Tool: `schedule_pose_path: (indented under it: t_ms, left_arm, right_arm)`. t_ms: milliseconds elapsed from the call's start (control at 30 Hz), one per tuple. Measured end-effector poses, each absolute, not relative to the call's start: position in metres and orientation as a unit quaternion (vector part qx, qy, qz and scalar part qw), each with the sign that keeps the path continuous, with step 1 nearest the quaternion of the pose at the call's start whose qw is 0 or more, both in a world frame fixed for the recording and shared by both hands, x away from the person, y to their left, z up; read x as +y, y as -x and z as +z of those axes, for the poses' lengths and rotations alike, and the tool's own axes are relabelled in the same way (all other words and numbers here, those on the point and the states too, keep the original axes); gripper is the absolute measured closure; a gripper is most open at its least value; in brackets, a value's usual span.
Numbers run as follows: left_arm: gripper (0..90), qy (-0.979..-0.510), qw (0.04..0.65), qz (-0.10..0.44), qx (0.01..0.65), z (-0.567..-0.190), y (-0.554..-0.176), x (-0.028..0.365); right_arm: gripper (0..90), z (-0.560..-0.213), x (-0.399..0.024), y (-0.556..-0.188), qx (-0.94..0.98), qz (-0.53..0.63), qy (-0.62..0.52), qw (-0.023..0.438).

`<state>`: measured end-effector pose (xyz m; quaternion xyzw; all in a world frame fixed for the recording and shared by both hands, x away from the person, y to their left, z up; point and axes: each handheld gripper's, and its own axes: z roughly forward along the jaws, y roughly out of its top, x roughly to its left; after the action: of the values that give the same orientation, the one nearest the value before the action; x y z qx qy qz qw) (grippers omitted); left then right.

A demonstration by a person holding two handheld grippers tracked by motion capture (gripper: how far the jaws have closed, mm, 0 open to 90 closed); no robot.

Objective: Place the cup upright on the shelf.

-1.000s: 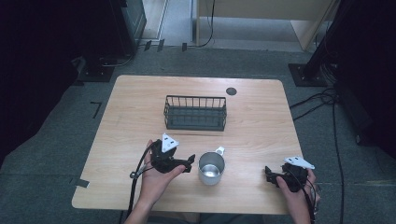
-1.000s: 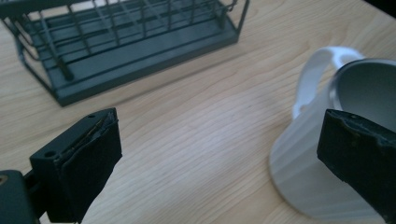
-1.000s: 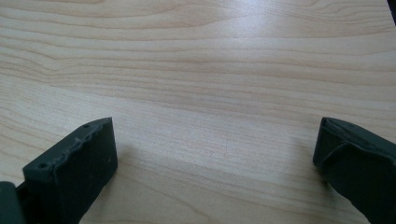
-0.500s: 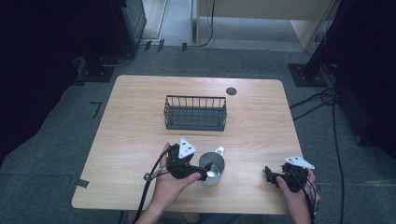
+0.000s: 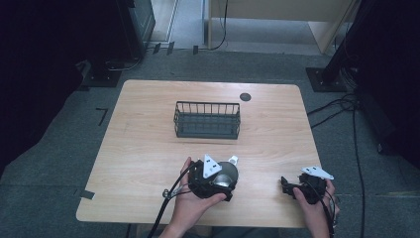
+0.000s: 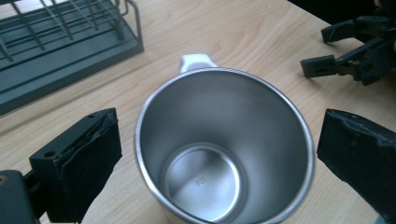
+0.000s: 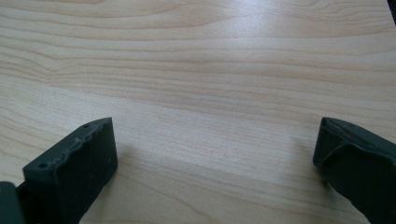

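Table [image 5: 148, 148] carries one mug [image 6: 224, 149], one basket [image 5: 207, 120], seemingly empty.

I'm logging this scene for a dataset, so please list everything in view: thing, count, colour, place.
table: one, light wood, centre of the high view.
basket: one, dark grey wire, empty, middle of the table.
mug: one, steel with a white handle, upright and empty, near edge of the table, between the left gripper's open fingers.
disc: one, dark, far right part of the table.
cables: several, black, on the grey floor right of the table.
left gripper: one, black with a grey plate, open around the mug.
right gripper: one, black with a grey plate, open over bare table at the near right.
hands: two, one holding each gripper.
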<state>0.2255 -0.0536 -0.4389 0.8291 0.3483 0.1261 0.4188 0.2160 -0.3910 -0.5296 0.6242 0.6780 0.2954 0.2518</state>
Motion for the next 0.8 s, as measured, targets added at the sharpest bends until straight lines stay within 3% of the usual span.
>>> schedule_pose_path:
  t_ms: [567,800]
  left_arm:
    - [0.0,-0.844,0.363,0.170,0.357,-0.464,-0.224,-0.071]
    - [7.4,-0.846,0.375,0.162,0.343,-0.472,-0.226,-0.067]
  right_arm:
    - [0.0,-0.530,-0.391,-0.216,0.678,0.295,-0.624,0.252]
    - [0.0,-0.530,-0.391,-0.216,0.678,0.295,-0.624,0.252]
